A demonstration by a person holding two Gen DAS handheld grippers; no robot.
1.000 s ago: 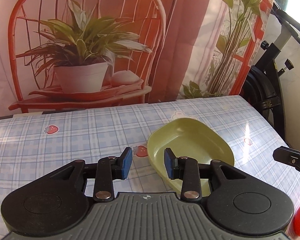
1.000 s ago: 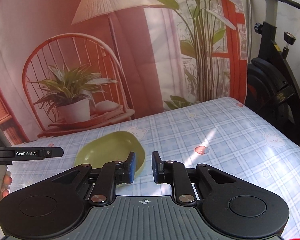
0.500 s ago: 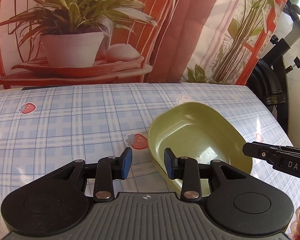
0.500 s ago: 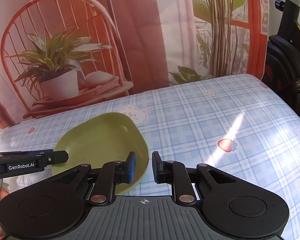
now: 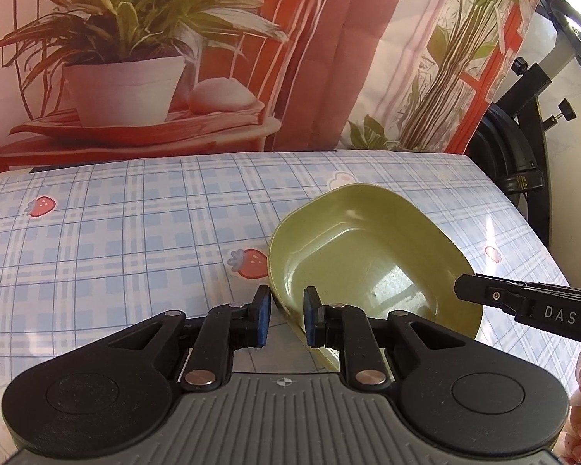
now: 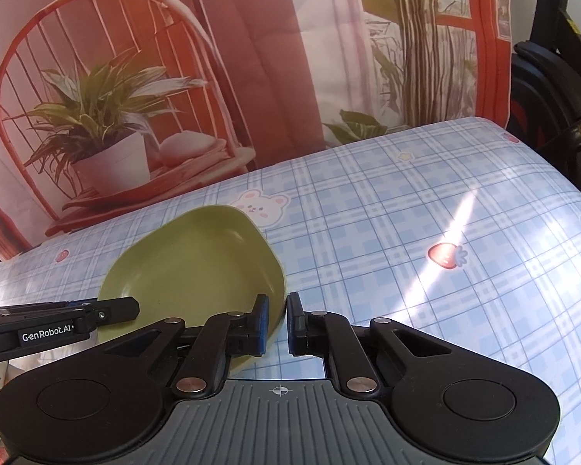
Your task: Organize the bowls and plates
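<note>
Dish: a green oval dish (image 5: 372, 255) sits on the blue checked tablecloth (image 5: 116, 240), lower centre-right in the left wrist view and lower left in the right wrist view (image 6: 197, 263).
Left gripper: the left gripper (image 5: 284, 316) has just been closing; half a second ago its jaws stood wider. They now straddle the dish's near-left rim, narrowed onto it, one pad outside and one inside.
Right gripper: the right gripper (image 6: 278, 323) has also just closed further, down to a thin slit with the dish's right rim in it.
Both views: the plant-and-chair backdrop (image 6: 108, 124) now fills more of the upper frame and the dish looms larger than a second ago, so both tools have come down towards it.
Meaning: judged from this, the two-sided grip on the dish looks made; lifting it to wherever it belongs would be the next step.
Caution: a thin rim pinch could let the dish tilt.
</note>
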